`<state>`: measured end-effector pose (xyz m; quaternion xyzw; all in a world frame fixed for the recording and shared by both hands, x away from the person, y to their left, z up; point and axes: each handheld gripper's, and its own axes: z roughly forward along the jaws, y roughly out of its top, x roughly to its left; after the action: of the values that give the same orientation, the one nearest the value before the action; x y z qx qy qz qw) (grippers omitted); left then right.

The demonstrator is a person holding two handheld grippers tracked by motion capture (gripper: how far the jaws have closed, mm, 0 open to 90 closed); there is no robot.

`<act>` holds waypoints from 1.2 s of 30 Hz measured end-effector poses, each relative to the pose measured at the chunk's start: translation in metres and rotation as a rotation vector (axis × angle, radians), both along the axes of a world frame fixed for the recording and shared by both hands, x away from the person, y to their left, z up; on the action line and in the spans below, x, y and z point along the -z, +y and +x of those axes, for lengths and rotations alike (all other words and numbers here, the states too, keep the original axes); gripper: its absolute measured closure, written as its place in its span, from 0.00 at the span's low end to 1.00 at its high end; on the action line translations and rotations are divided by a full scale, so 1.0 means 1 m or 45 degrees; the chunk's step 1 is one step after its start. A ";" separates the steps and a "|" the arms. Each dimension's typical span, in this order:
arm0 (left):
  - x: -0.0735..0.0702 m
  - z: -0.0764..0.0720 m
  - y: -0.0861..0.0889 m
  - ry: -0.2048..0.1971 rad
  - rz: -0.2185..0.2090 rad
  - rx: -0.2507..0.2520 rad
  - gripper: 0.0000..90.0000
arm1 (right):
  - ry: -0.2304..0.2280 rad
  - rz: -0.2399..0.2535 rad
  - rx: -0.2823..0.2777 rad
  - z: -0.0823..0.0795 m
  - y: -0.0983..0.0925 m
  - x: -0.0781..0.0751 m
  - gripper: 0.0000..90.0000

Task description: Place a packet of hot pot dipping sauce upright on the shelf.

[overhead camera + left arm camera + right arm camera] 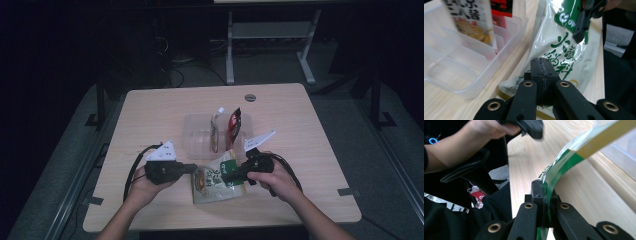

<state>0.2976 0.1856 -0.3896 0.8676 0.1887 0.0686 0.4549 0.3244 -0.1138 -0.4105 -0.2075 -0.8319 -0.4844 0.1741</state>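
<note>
Green-and-clear snack pouch (pixel 216 181) is pinched at opposite edges by both grippers, left (pixel 195 168) and right (pixel 226 176), fingers clamped on it.

Light wood table (pixel 150 115) with a round grey grommet (pixel 250 97) near its far edge. Clear plastic divided tray (pixel 192 137) at table centre; two packets stand upright in its slots: a white one (pixel 216 125) and a red one (pixel 234 125) beside it. White desk frame (pixel 270 37) on the dark floor behind.
</note>
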 end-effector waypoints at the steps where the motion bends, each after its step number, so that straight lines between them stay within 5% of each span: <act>1: 0.002 0.000 -0.004 -0.006 0.021 -0.003 1.00 | -0.009 0.008 -0.002 -0.001 0.001 -0.002 1.00; 16: 0.012 -0.004 -0.042 0.018 0.046 0.128 1.00 | -0.081 0.083 -0.050 -0.008 0.005 -0.025 1.00; 23: 0.011 -0.005 -0.014 0.047 0.056 0.060 0.90 | -0.123 0.071 -0.048 -0.005 0.010 -0.036 1.00; 36: 0.025 -0.018 0.027 0.195 0.113 -0.077 0.52 | -0.177 0.015 -0.018 0.015 0.028 -0.057 1.00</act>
<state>0.2796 0.2122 -0.4150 0.8835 0.2458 0.0239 0.3981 0.3390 -0.0855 -0.3531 -0.1664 -0.8406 -0.5012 0.1205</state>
